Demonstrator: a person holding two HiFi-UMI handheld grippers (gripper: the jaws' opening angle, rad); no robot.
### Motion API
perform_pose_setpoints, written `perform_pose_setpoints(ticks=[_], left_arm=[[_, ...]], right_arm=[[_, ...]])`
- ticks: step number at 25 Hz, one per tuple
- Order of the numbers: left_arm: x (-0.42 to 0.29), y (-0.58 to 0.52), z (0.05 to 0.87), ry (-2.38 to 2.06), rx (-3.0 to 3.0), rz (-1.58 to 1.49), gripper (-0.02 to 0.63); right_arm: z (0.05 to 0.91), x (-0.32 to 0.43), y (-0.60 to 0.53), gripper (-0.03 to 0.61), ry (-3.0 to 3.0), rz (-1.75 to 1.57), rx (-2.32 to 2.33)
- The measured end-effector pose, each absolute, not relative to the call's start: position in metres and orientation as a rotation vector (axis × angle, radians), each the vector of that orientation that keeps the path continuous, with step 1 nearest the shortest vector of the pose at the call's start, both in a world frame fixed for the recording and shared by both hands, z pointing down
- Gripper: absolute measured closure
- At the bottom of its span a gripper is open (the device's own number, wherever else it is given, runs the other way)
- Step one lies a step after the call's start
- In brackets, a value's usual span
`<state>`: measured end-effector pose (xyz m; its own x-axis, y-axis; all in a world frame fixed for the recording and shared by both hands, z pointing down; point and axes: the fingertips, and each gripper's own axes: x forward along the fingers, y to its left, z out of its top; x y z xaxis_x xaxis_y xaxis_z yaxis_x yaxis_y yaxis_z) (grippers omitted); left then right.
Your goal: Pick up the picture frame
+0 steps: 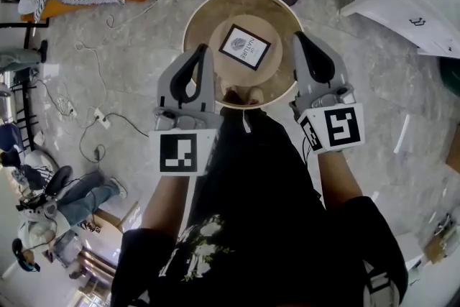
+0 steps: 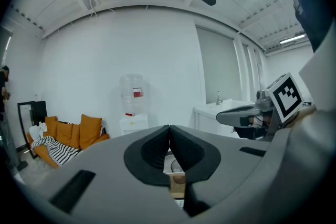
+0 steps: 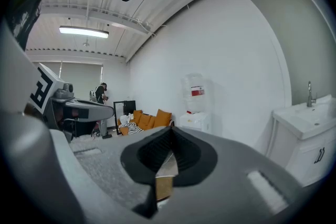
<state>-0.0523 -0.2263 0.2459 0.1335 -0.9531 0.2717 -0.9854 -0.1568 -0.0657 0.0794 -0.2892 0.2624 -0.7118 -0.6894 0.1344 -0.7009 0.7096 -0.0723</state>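
Claws first: left claw (image 1: 204, 50) and right claw (image 1: 297, 38) are both pinched together with nothing in them. Between them the frame (image 1: 245, 47) lies flat at the middle of the round table (image 1: 192, 19), turned cornerwise, its left corner just beside the left claw. It looks light, stiff and thin, likely glass-fronted and slick; I'd take the black border at an edge.
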Motion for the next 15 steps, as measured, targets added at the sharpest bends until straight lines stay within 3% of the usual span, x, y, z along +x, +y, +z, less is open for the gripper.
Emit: perform_pose_setpoints(ticks=[15], left_arm=[[-0.089,-0.243,0.269,-1.853,2.281,0.343,0.601]], right_arm=[[0.28,0.047,-0.296,0.583,-2.724,0.193,1.191]])
